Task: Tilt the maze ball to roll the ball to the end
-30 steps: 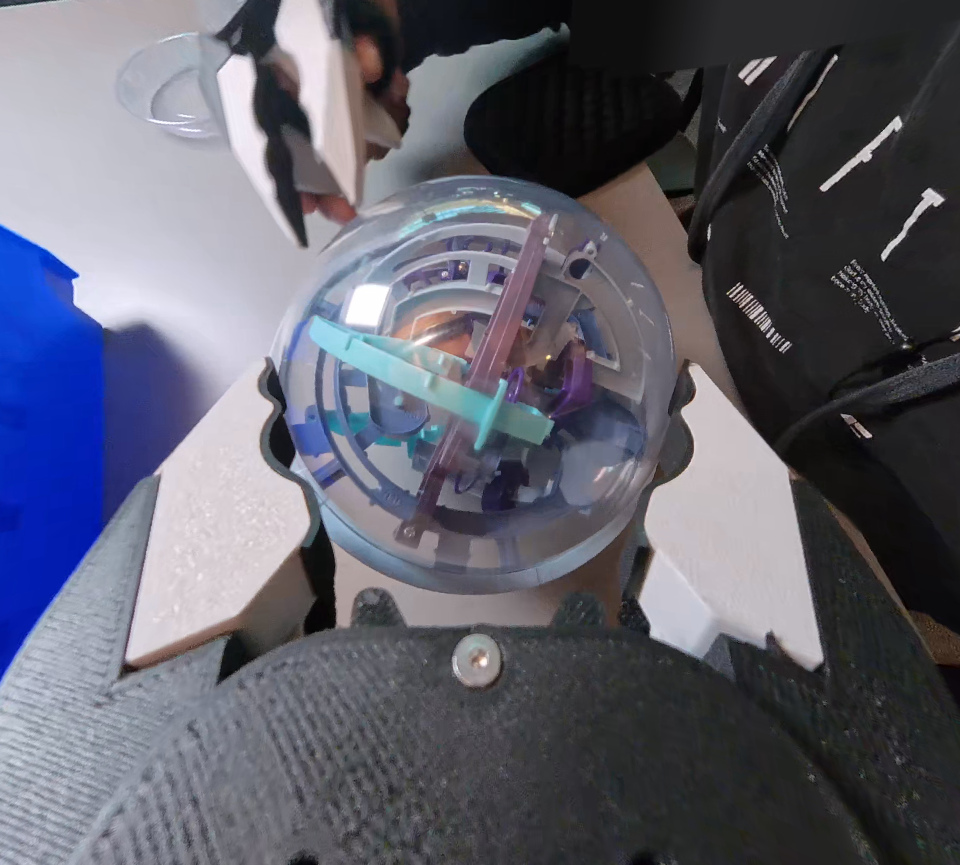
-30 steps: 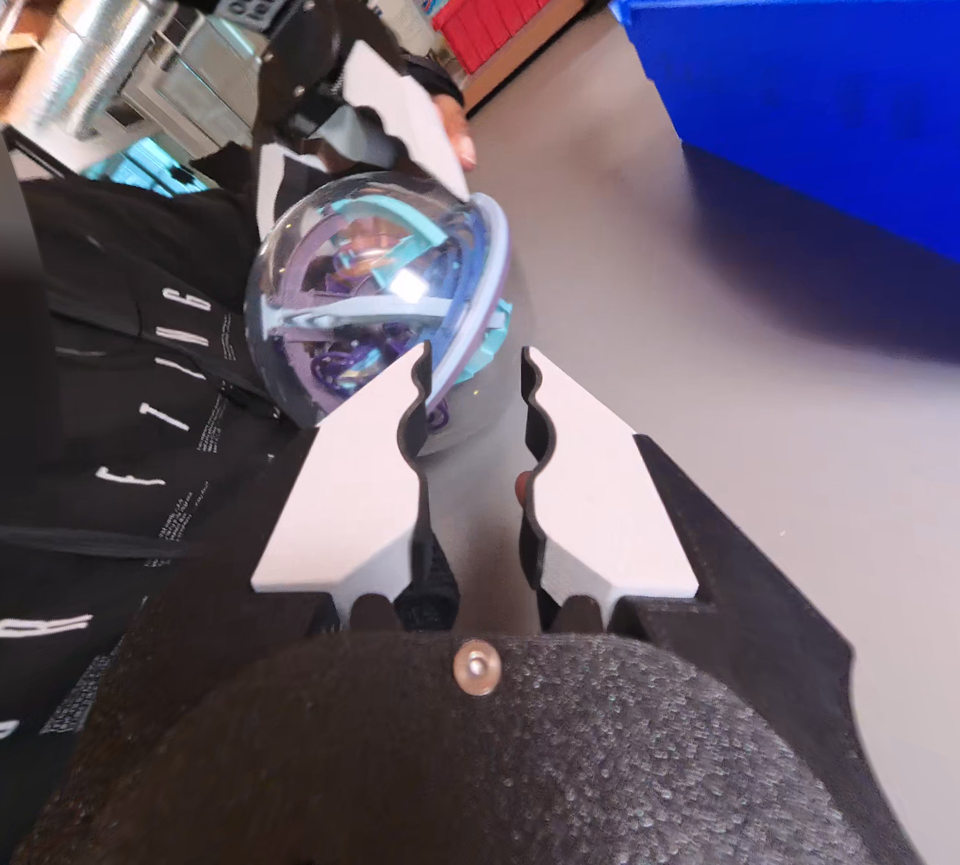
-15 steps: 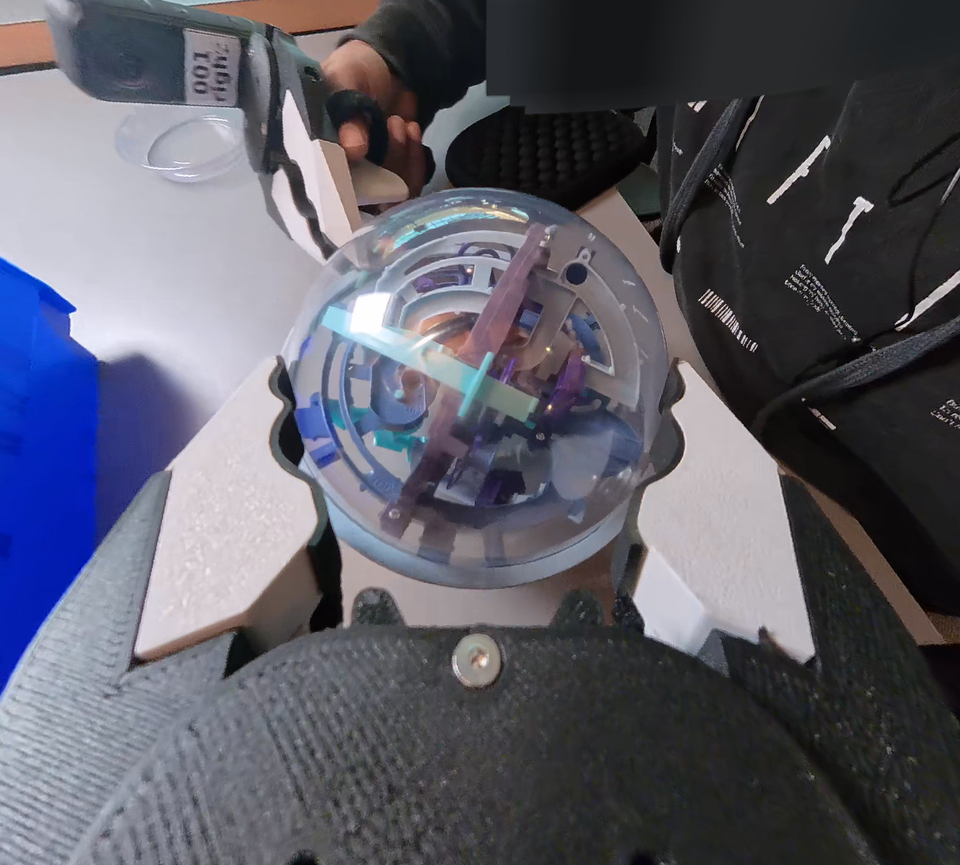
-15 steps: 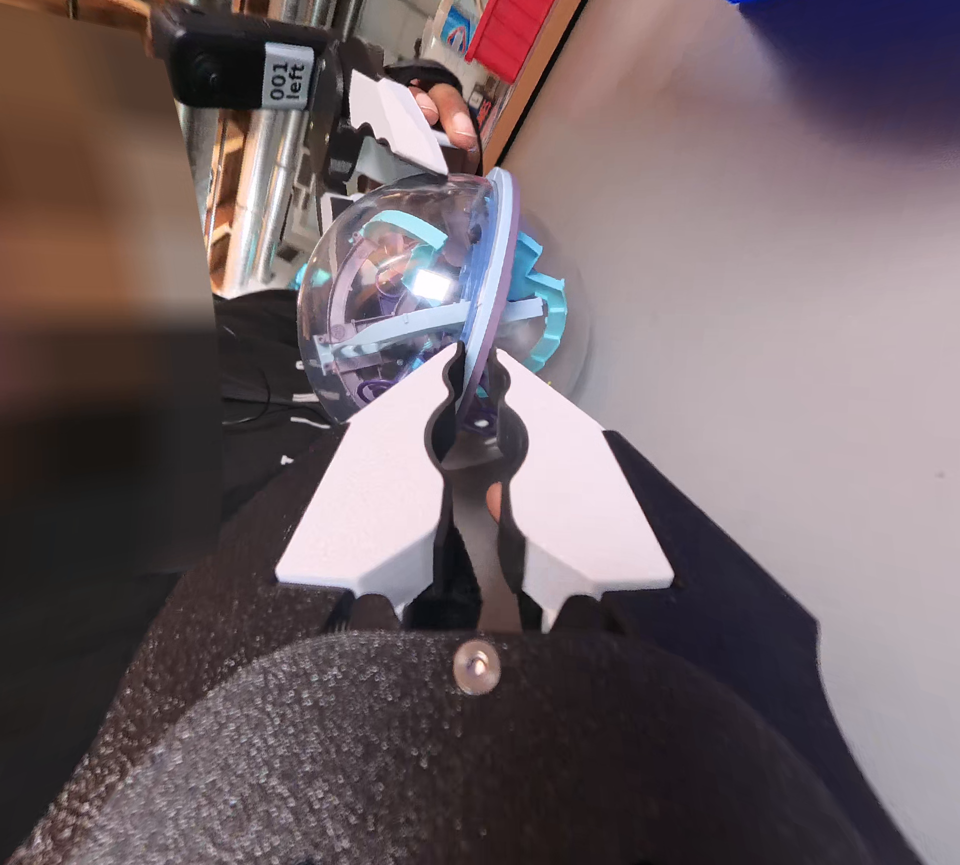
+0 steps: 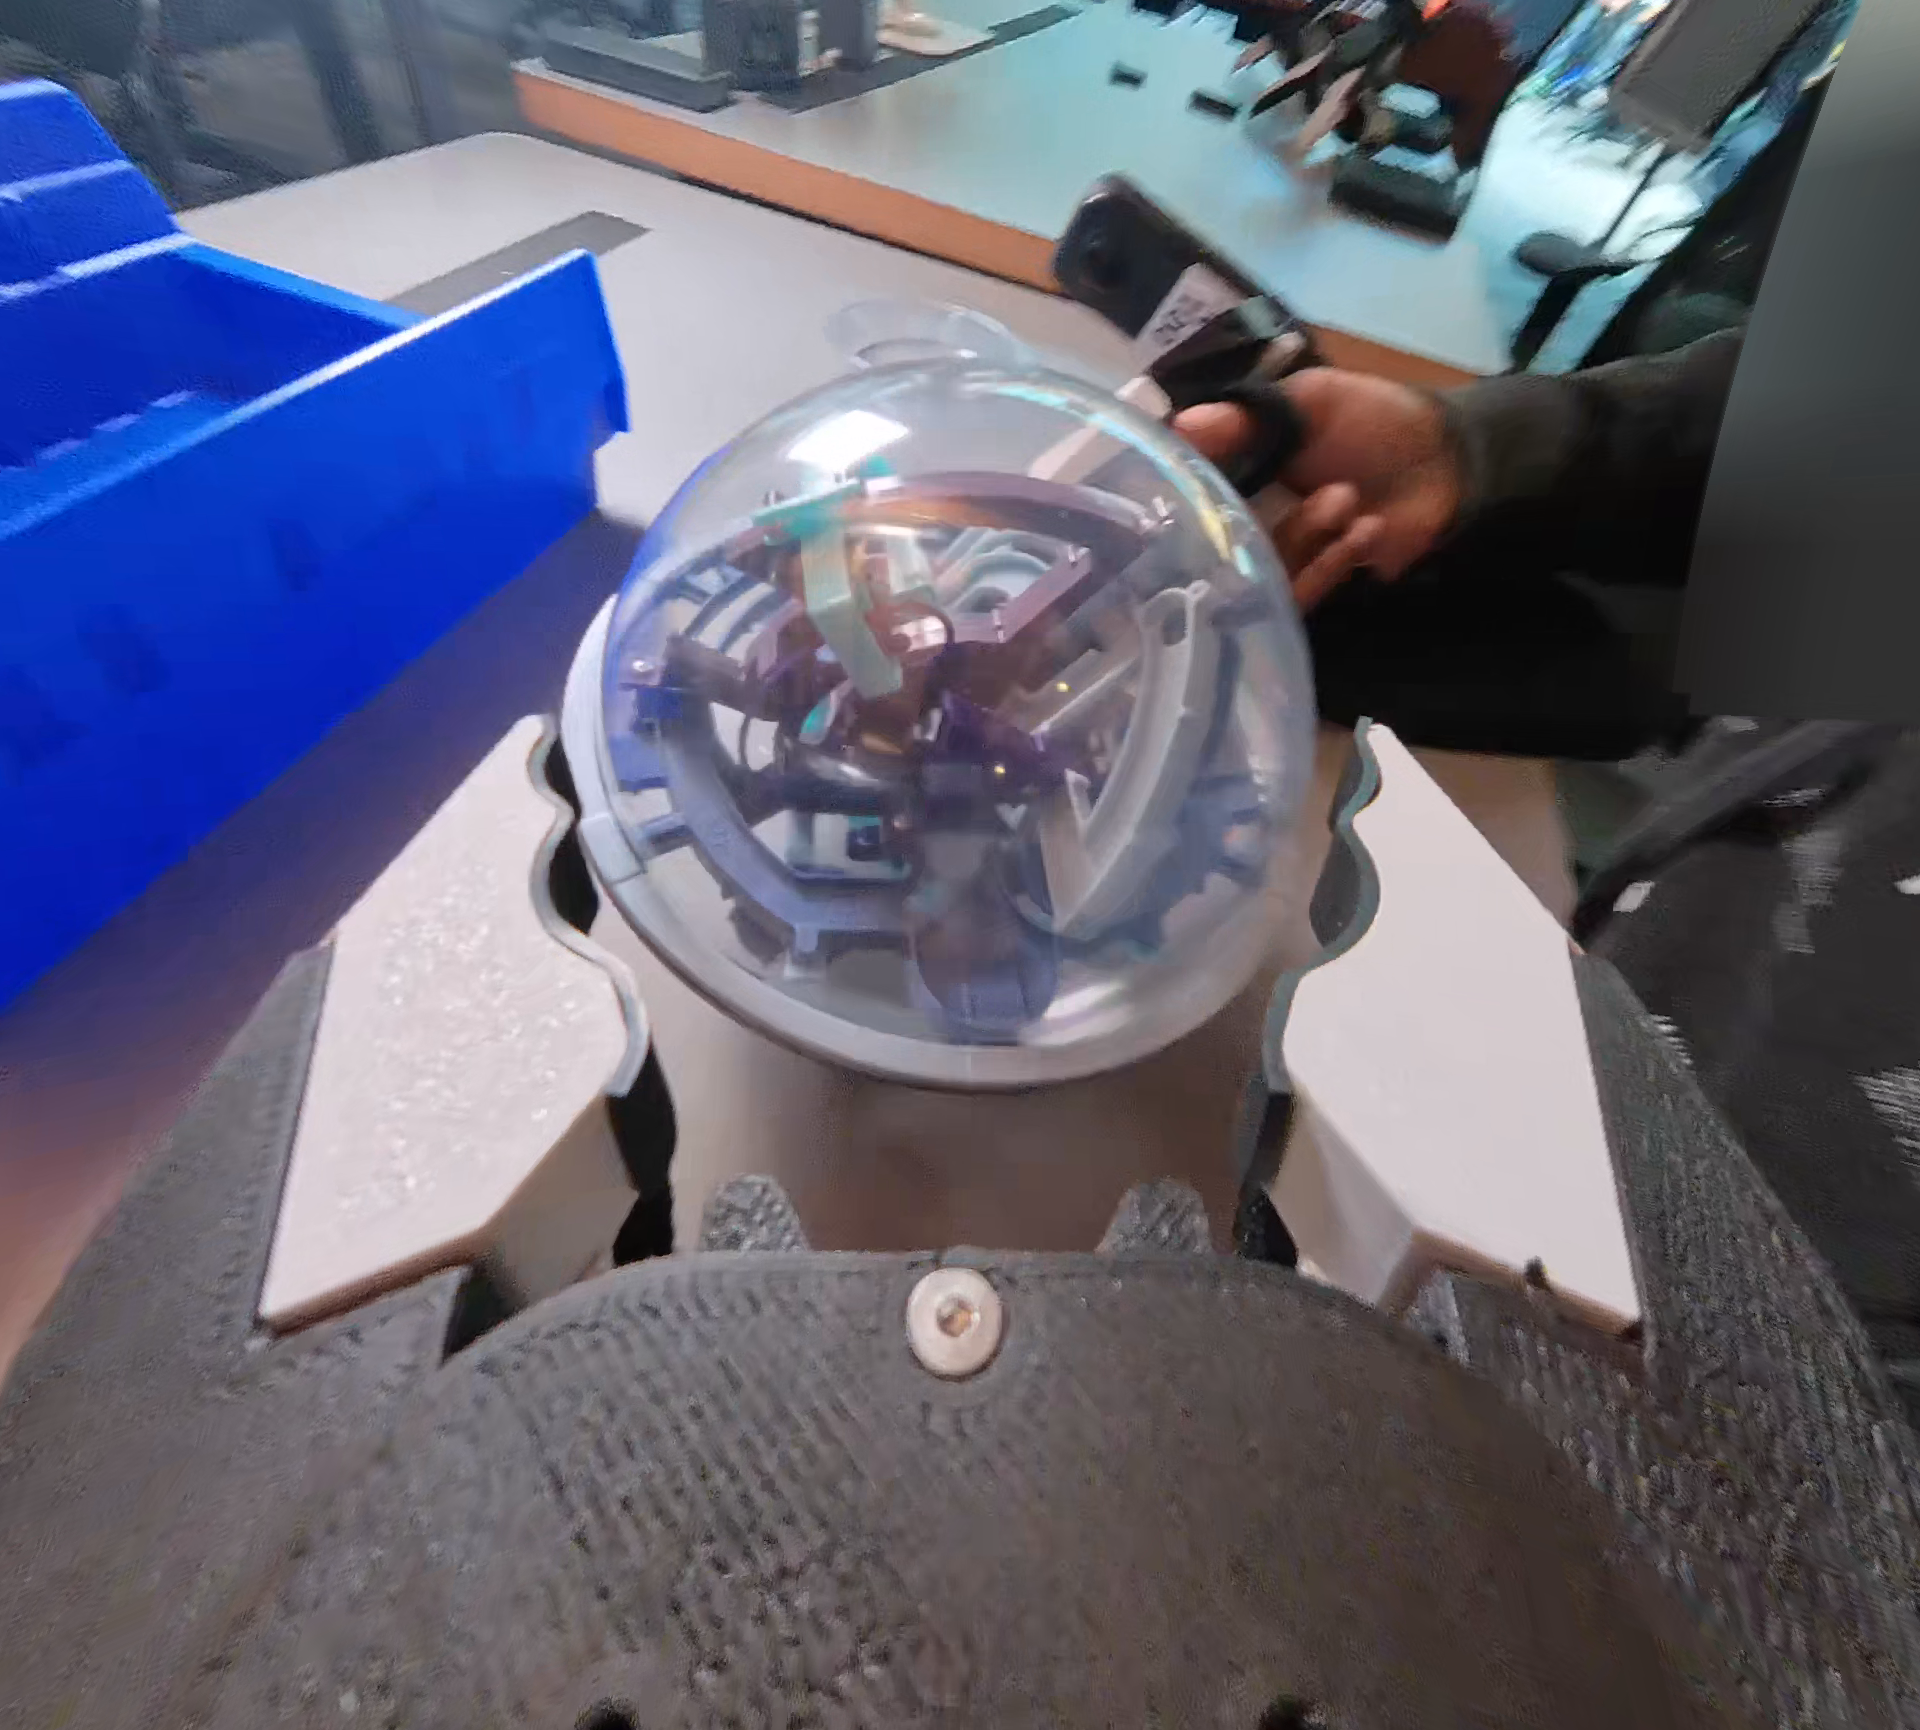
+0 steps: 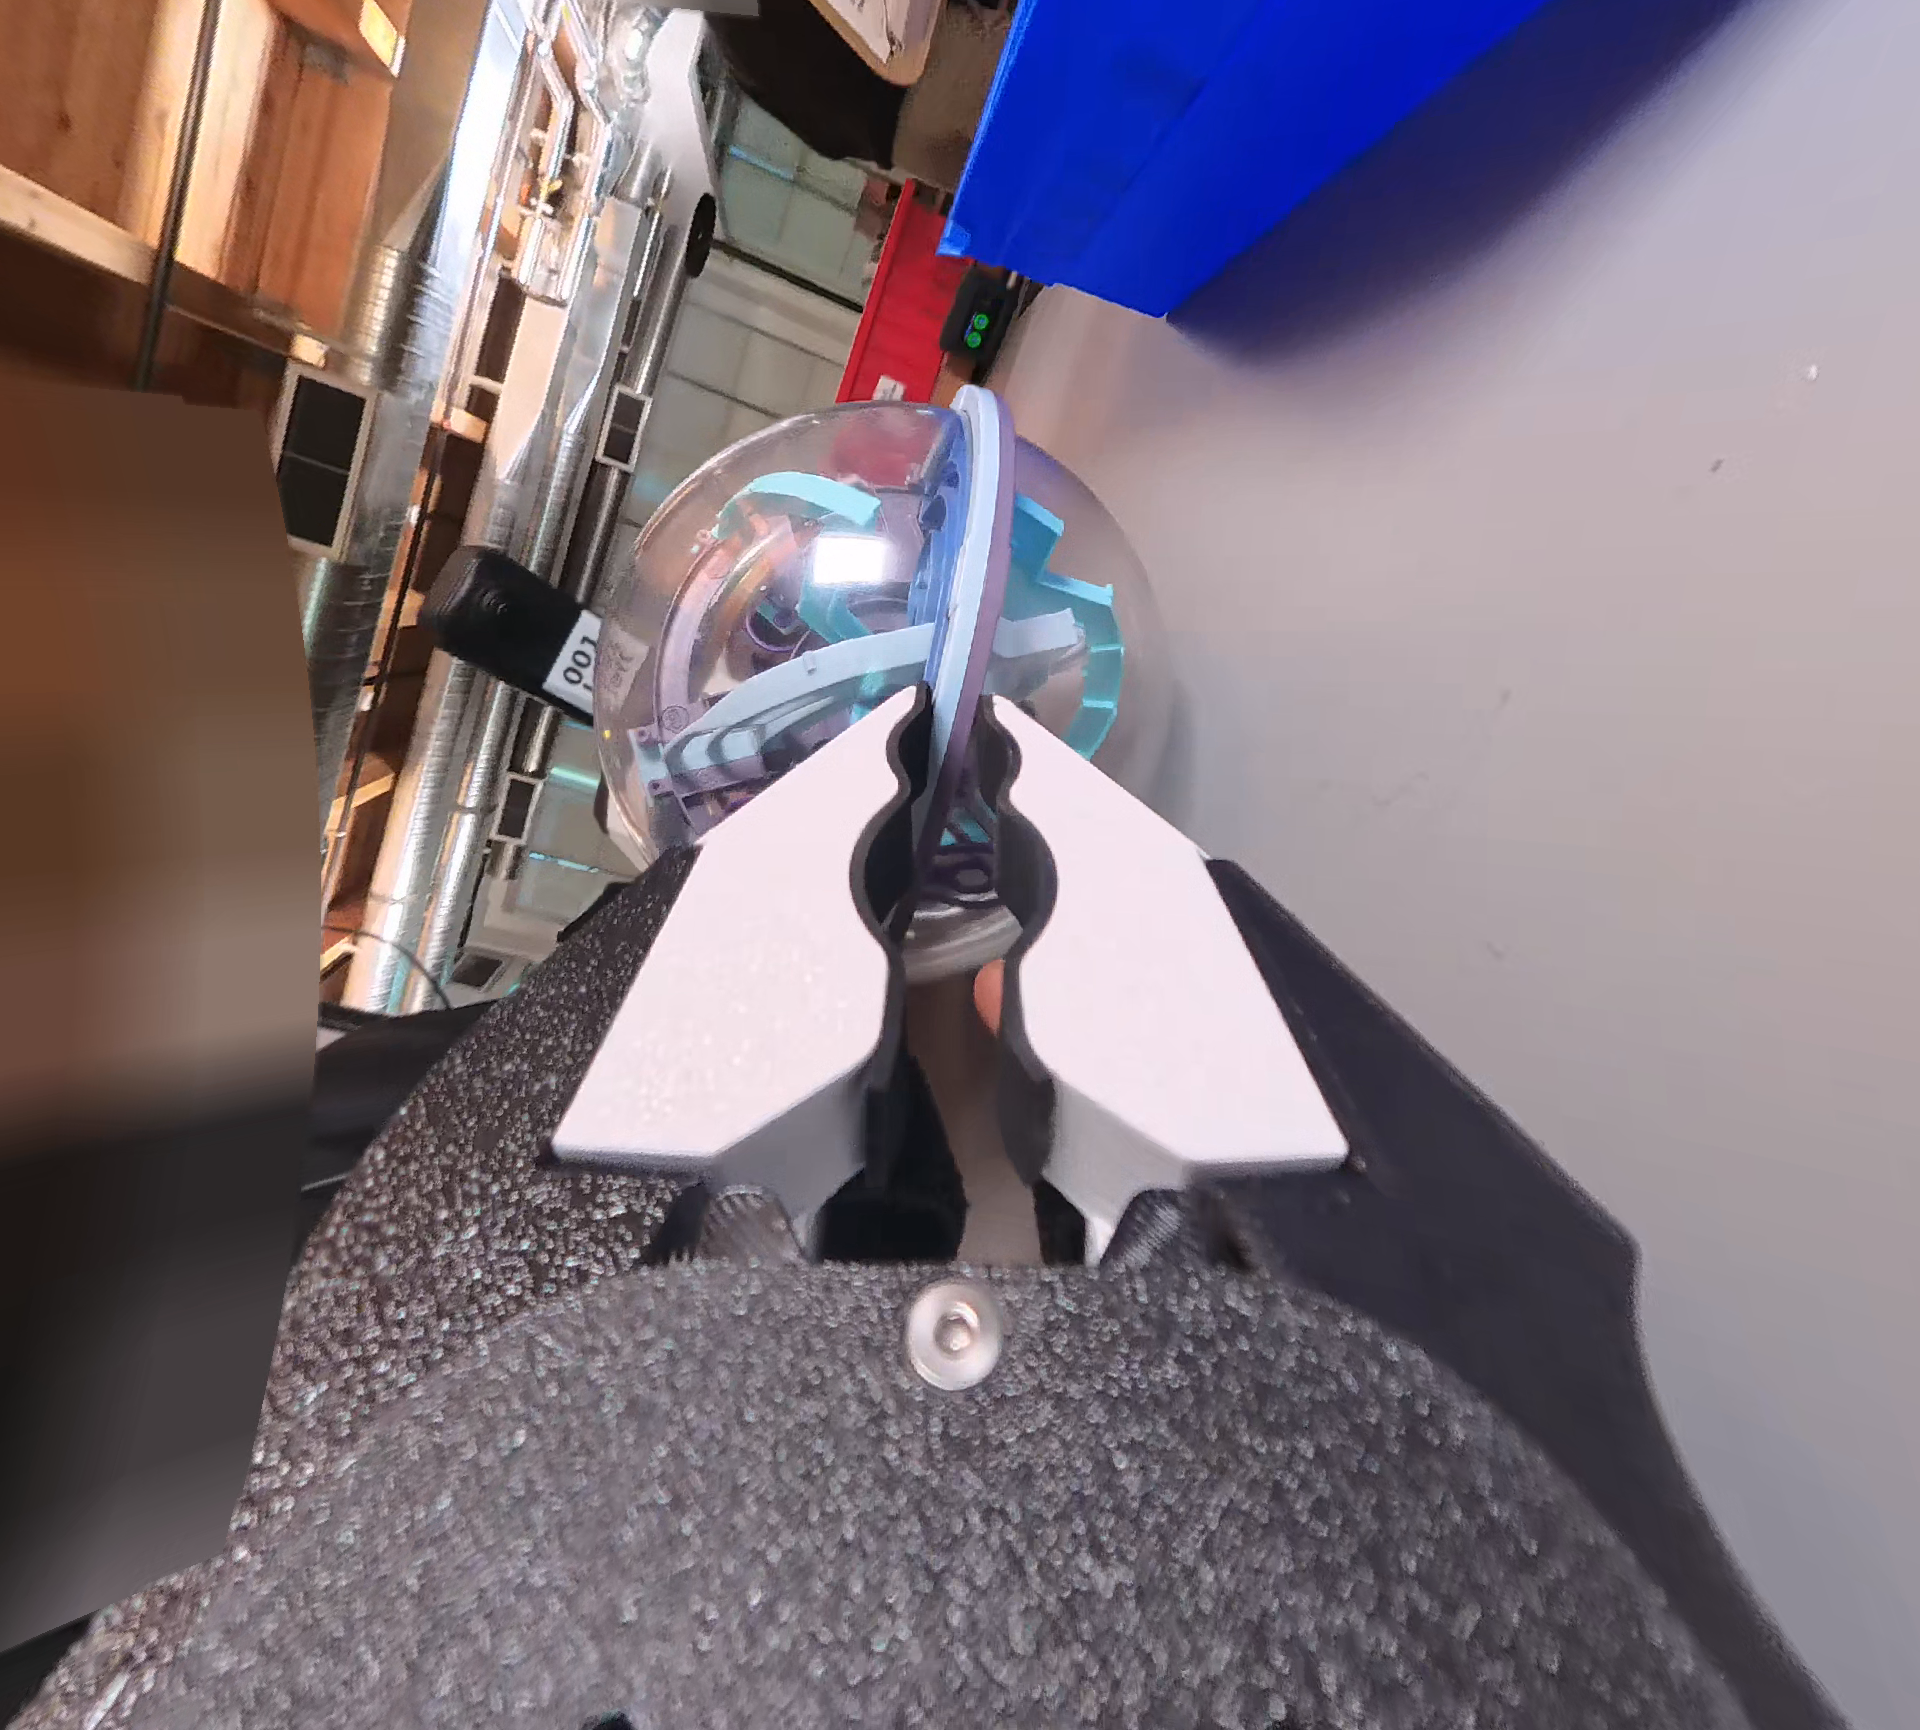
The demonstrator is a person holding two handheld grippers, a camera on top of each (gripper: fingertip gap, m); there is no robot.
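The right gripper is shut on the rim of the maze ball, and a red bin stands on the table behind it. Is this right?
Not quite: the bin is blue, as the right wrist view shows. The right gripper is indeed shut on the maze ball's rim.

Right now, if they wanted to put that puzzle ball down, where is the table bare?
Bare grey table lies beside the maze ball, below the blue bin. It is crowded where both claws and the hand close around the ball.
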